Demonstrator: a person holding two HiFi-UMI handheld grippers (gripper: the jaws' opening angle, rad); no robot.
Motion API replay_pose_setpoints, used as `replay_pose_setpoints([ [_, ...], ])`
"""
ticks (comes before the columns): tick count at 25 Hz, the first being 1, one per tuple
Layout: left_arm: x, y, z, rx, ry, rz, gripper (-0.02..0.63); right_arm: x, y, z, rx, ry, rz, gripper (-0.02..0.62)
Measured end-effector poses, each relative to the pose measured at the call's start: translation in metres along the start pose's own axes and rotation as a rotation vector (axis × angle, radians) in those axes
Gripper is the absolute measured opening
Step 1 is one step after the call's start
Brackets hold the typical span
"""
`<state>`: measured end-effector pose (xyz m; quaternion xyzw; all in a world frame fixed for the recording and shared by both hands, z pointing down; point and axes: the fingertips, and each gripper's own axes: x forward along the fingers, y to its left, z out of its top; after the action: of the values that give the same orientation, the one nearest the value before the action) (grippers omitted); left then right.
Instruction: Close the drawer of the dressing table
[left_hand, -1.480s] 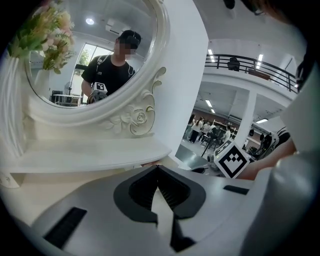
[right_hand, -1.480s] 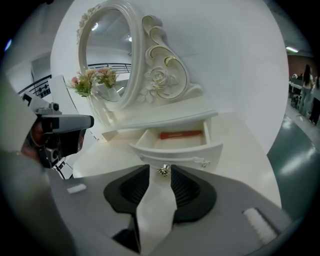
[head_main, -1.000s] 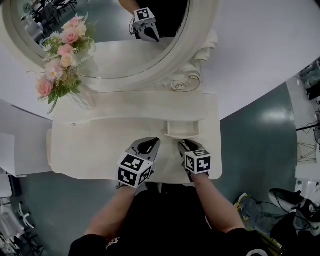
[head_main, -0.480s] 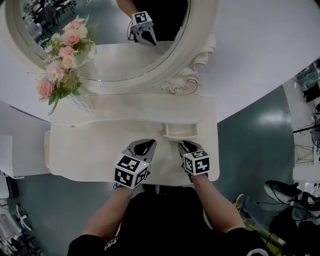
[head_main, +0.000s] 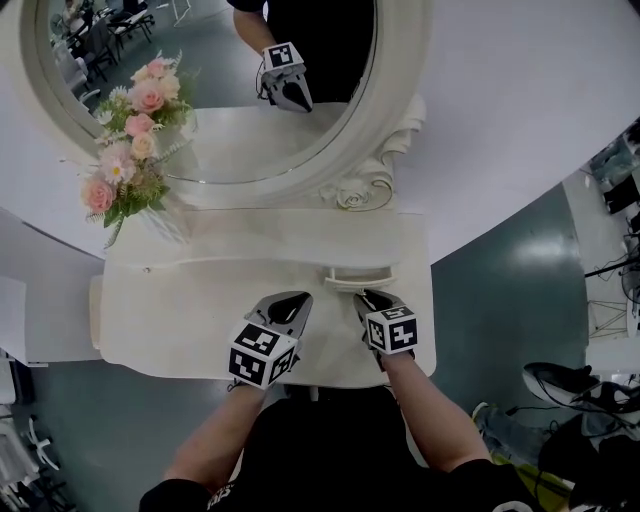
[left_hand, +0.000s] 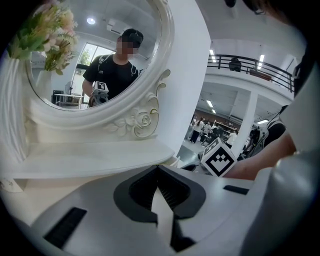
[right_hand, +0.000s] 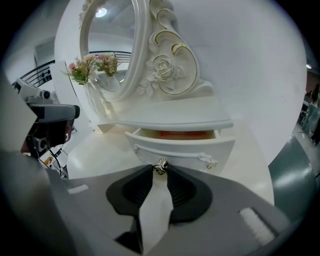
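Observation:
The white dressing table (head_main: 190, 310) has a small drawer (head_main: 360, 276) standing partly open under its raised shelf. In the right gripper view the drawer front (right_hand: 180, 147) shows a metal knob (right_hand: 160, 167) and something red inside. My right gripper (right_hand: 160, 170) has its jaw tips closed around that knob; in the head view the right gripper (head_main: 368, 298) is right at the drawer front. My left gripper (head_main: 290, 300) rests over the tabletop to the left of the drawer, not touching it. The left gripper (left_hand: 156, 167) is shut with nothing in it.
An oval mirror (head_main: 220, 90) in a carved frame rises behind the shelf, with pink flowers (head_main: 130, 130) at its left. The table's right edge (head_main: 432, 300) drops to a grey-green floor, where shoes and cables (head_main: 580, 390) lie at the far right.
The drawer has slid back towards the table and sticks out less than before. My right gripper has followed it in; the left gripper has barely moved.

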<state>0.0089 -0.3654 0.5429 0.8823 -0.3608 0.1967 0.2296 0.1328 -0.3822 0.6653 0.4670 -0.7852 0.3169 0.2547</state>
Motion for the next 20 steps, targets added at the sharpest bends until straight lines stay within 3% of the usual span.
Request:
replay_pose_setpoints([
  [6,-0.002,0.000,0.014,0.038,-0.009,-0.001,0.008,0.008,-0.008,0.009,0.007,0.003,-0.002,0.100],
  [20,-0.004,0.006,0.017,0.011,-0.012,0.017,0.008,0.025,-0.016,0.018,0.021,0.013,0.009,0.100],
])
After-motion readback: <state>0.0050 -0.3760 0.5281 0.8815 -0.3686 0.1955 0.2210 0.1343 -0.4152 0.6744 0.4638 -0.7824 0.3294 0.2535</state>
